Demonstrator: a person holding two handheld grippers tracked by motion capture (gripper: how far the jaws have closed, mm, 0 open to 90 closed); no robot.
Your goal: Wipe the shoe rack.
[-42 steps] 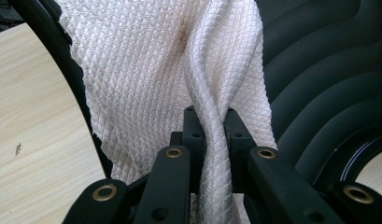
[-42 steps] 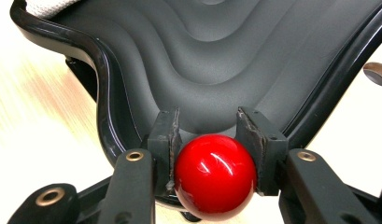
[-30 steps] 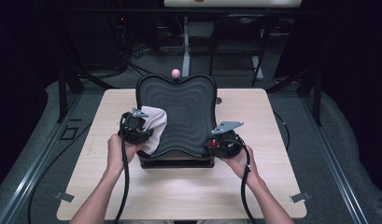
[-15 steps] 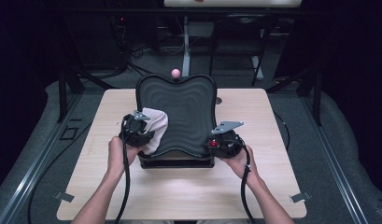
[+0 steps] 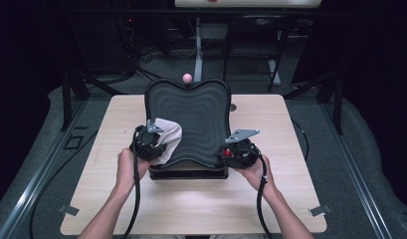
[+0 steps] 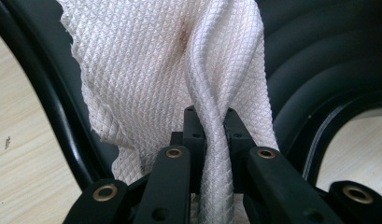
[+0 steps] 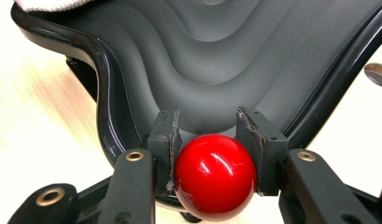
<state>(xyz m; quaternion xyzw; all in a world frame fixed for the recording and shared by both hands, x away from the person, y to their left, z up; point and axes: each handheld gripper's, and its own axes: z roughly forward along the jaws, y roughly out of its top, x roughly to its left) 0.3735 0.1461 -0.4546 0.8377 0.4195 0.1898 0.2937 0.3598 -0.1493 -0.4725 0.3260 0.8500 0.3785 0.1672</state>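
A black panel (image 5: pixel 196 117) with wavy ridges stands tilted on a low base on the table. My left gripper (image 5: pixel 158 142) is shut on a white quilted cloth (image 5: pixel 168 134), which lies against the panel's left side. In the left gripper view the cloth (image 6: pixel 151 70) runs twisted between the jaws of the left gripper (image 6: pixel 211 128), over the ridged surface (image 6: pixel 314 56). My right gripper (image 5: pixel 230 153) is at the panel's near right corner. In the right gripper view, the right gripper (image 7: pixel 213 137) is shut on a glossy red ball knob (image 7: pixel 214 175), a pad on either side.
A pink ball knob (image 5: pixel 187 77) sticks up behind the panel's far edge. The light wooden table (image 5: pixel 290 129) has bare room left, right and in front of the panel. Cables trail from both grippers toward the near edge. Dark frames and cables stand beyond the table.
My left gripper has slid a little along the panel's left side toward the near edge, cloth still in it. The right gripper has stayed on the red knob.
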